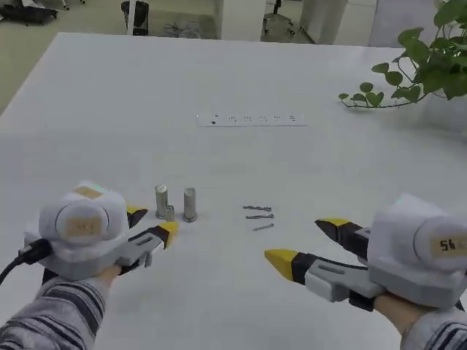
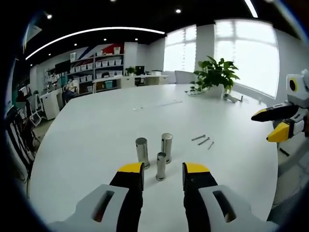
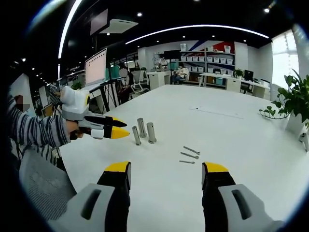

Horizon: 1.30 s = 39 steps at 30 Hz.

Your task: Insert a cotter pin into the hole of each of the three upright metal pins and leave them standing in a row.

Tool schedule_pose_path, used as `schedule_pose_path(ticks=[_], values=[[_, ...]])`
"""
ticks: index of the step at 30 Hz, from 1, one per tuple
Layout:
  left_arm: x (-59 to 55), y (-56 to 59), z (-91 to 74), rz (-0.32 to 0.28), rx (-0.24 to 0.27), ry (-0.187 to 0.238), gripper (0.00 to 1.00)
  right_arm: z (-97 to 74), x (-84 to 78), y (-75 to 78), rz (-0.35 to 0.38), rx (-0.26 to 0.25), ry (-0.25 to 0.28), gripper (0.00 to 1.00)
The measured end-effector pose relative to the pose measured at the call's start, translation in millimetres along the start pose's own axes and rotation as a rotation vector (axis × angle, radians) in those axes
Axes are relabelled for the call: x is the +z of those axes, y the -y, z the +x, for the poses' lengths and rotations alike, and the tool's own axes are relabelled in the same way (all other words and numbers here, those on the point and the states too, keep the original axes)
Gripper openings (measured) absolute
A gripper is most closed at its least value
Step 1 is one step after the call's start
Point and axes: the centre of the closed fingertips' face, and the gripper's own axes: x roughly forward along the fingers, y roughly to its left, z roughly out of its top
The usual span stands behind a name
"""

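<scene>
Metal pins (image 1: 175, 203) x3 upright, tight cluster on surface (image 1: 219, 73), just ahead of L gripper (image 1: 154, 219), jaws apart, empty. Cotter pins (image 1: 258, 216) x3 flat, loose, beside cluster. R gripper (image 1: 306, 239) spread wide, empty, near cotter pins.

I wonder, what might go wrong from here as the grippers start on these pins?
The three metal pins stand clustered ahead of the open left gripper; closing on one may topple its neighbours. The cotter pins are thin and lie flat on the table, so the right gripper's fingers may slip or scatter them.
</scene>
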Motion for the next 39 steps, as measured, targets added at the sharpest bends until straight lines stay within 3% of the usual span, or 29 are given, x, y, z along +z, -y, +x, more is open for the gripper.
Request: schedule_pose_path(ticks=[7,10,16,22,34,39], values=[[-4.1,-1.0,18.6,0.028,-0.024,-0.019,0.22,12.3,-7.6,6.6,0.013,0.009,-0.020,0.55],[-9.6,0.3,26.0,0.079,-0.037,-0.045,0.19,15.3,-11.9,8.9,0.015,0.011,-0.032,0.54],[-15.5,2.8,33.8,0.117,-0.052,-0.067,0.14,20.7,-16.4,12.3,0.018,0.020,-0.044,0.53],[-19.8,2.0,38.4,0.130,-0.061,-0.074,0.06,25.0,-20.1,13.6,0.015,0.034,-0.060,0.52],[-17.0,5.1,38.1,0.160,-0.068,-0.067,0.05,26.6,-20.4,12.5,0.031,0.052,-0.065,0.52],[-14.6,16.7,34.3,0.143,-0.104,-0.055,0.05,25.5,-17.3,13.7,0.032,0.053,-0.058,0.51]])
